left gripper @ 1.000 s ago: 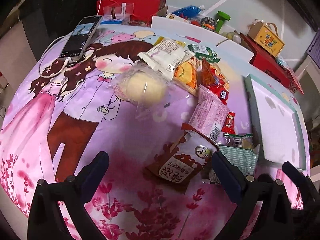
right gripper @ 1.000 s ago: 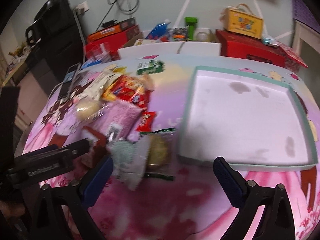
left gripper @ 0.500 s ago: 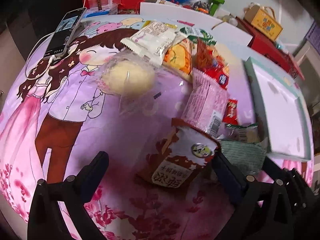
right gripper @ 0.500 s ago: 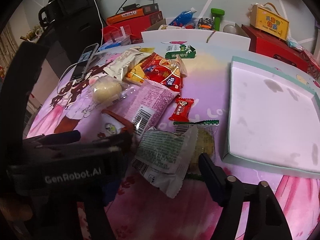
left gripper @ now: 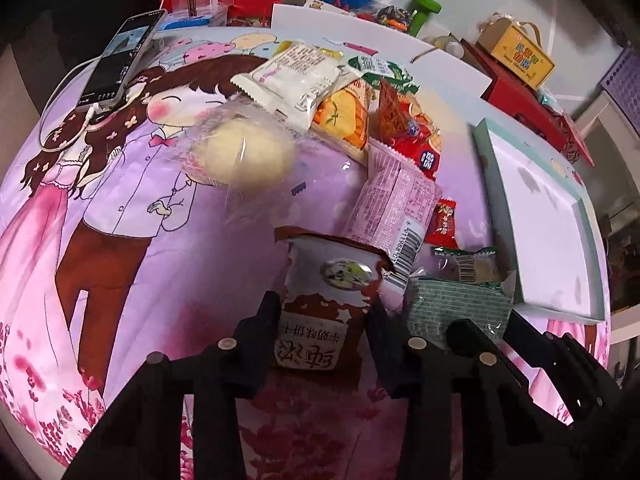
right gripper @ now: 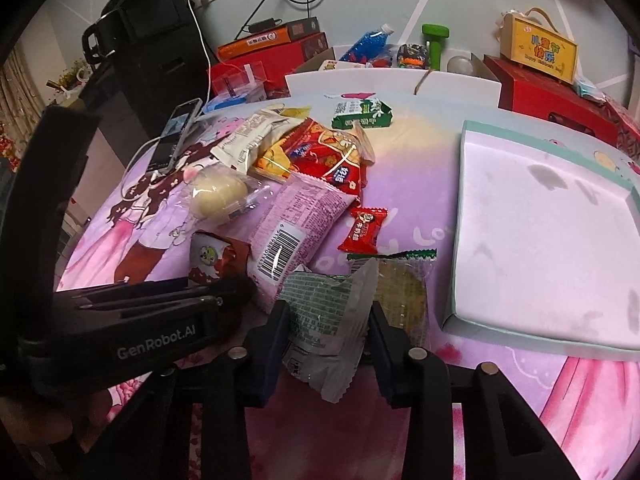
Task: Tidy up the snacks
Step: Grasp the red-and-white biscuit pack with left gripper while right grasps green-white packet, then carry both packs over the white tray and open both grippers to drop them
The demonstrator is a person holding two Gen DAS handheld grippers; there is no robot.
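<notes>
A heap of snack packets lies on the pink cartoon tablecloth (left gripper: 120,216). My left gripper (left gripper: 324,320) is shut on a brown and white packet (left gripper: 320,304), also seen in the right wrist view (right gripper: 212,256). My right gripper (right gripper: 326,320) is shut on a grey-green packet (right gripper: 324,320), which shows in the left wrist view (left gripper: 456,308). A pink packet (right gripper: 296,224), a red candy (right gripper: 362,230), a clear-wrapped cookie (right gripper: 400,288), a wrapped bun (left gripper: 244,156) and red and orange bags (right gripper: 328,156) lie close by. A shallow teal-rimmed box lid (right gripper: 452,312) sits to the right.
A phone (left gripper: 120,64) on a white cable lies at the far left of the table. Red boxes (right gripper: 548,96), a yellow carton (right gripper: 540,50), a green bottle (right gripper: 434,42) and a white box (right gripper: 392,82) stand behind the table. A black speaker (right gripper: 156,40) stands at back left.
Both grippers moved forward into the heap and closed from wide open: the left on the brown and white packet, the right on the grey-green packet.
</notes>
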